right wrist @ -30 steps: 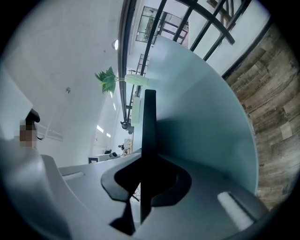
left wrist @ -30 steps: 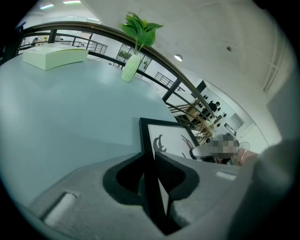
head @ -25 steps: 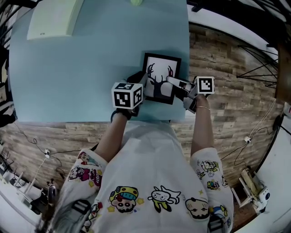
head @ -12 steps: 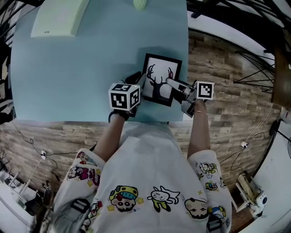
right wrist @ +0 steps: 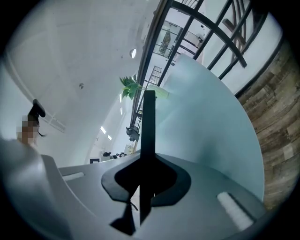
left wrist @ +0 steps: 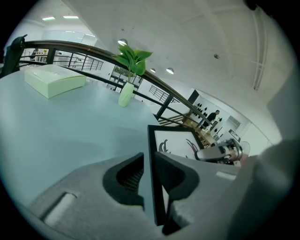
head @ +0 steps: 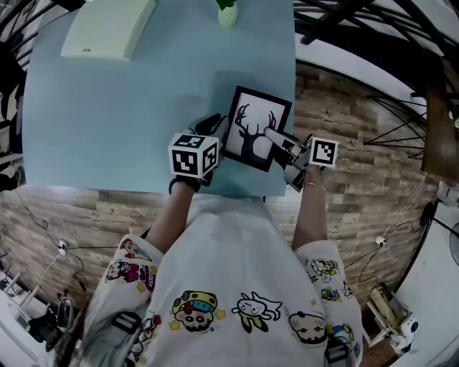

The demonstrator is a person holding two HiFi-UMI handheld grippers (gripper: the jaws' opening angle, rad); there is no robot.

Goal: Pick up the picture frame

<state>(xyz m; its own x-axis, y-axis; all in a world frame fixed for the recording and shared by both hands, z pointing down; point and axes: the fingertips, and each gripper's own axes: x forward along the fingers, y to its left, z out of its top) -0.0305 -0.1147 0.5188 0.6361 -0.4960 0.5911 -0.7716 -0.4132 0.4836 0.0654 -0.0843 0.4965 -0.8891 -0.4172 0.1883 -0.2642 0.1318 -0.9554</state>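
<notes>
**Bench** (head: 107, 129): pale blue top, spanning 9 to 12 o'clock of the head view.
**Floor** (head: 358, 154): weathered wood planks, at 3 o'clock and again at 8 o'clock.
**Box** (head: 107, 32): pale green, flat, lying on the bench at 11 o'clock.
**Plant** (head: 227, 11): green leaves in a pale vase, at the bench's far edge, 12 o'clock.
**Railing** (left wrist: 93, 50): black, with a curved top rail and thin uprights, beyond the bench.
**Ceiling** (left wrist: 197, 28): white, with recessed lamps (left wrist: 169, 71) lit.
**Cables** (head: 50, 251): loose on the floor, 8 o'clock.
</notes>
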